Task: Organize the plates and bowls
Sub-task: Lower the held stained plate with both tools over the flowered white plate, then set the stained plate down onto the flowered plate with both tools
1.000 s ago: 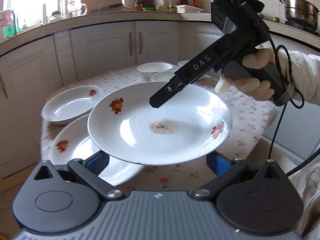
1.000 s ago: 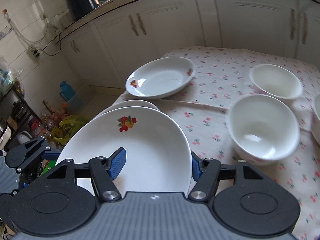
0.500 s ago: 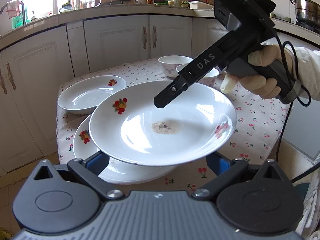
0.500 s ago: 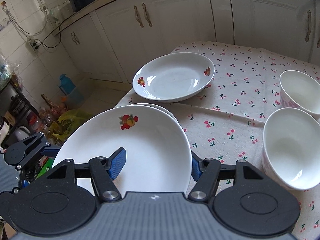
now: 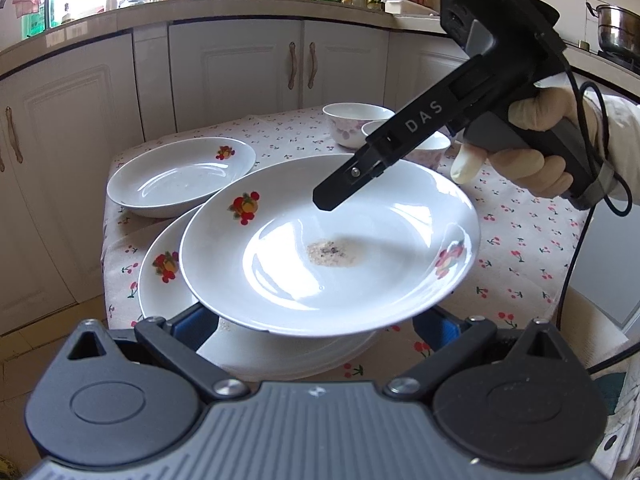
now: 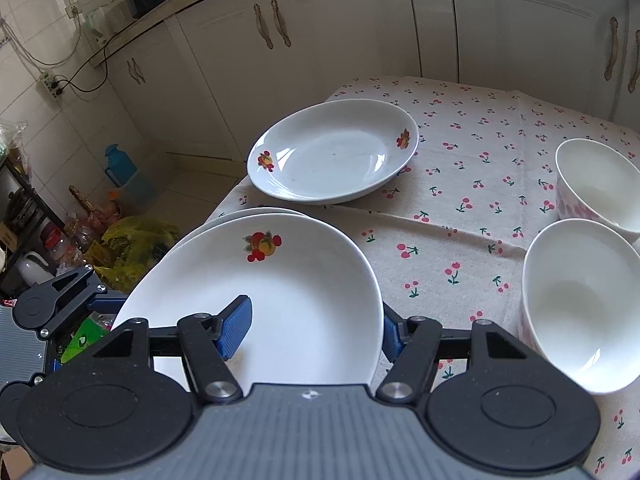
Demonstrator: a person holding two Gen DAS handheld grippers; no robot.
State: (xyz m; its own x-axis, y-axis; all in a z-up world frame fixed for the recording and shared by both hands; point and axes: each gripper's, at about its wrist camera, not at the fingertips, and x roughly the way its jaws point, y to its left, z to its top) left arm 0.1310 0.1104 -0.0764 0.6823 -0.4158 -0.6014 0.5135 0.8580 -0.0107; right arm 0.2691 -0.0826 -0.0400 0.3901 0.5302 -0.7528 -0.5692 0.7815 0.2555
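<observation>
The right tool [image 6: 316, 330] grips the rim of a white fruit-printed ceramic plate [image 5: 328, 240], held over a like plate [image 5: 164, 276] on the cherry-print surface [image 5: 520, 248], a third plate [image 5: 180, 176] at ten o'clock; whether the left tool [image 5: 312, 330] grips anything I cannot tell

The only readable text is "DAS", in pale capital letters on the black arm of the right gripper [image 5: 336, 196], just behind its tip. Bottle labels on the far counter [image 5: 248, 4] are too small to read.
</observation>
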